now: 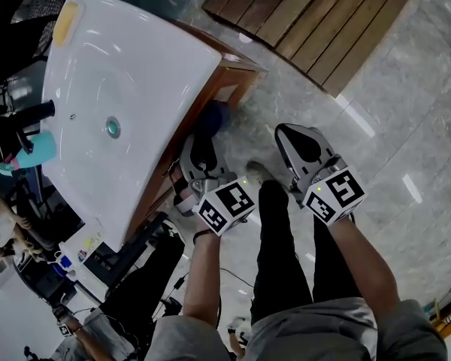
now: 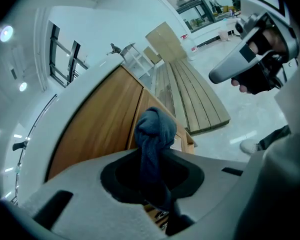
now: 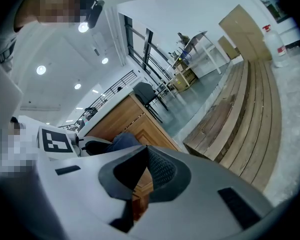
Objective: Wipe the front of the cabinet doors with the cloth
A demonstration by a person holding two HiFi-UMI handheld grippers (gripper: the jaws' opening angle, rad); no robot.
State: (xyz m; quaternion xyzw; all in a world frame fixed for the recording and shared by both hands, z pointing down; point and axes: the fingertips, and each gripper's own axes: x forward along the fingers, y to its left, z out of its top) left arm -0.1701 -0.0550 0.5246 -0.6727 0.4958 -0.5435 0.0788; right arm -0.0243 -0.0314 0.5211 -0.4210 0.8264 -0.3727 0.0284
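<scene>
A dark blue cloth [image 1: 215, 116] is bunched up, and my left gripper [image 1: 205, 138] is shut on it. In the left gripper view the cloth [image 2: 155, 129] sticks up from between the jaws, right in front of the wooden cabinet doors [image 2: 105, 119]. I cannot tell whether it touches the wood. The cabinet [image 1: 237, 81] stands under a white sink basin [image 1: 135, 66]. My right gripper [image 1: 295, 138] hangs to the right over the floor, shut with nothing in it. The right gripper view shows its jaws closed [image 3: 145, 166], with the cloth [image 3: 121, 141] and cabinet [image 3: 135, 119] beyond.
A black faucet [image 1: 26, 115] and a teal bottle [image 1: 37, 147] sit at the basin's left side. Wooden decking [image 1: 308, 13] lies on the grey tiled floor behind the cabinet. The person's dark-trousered legs and a shoe [image 1: 257, 173] are below the grippers.
</scene>
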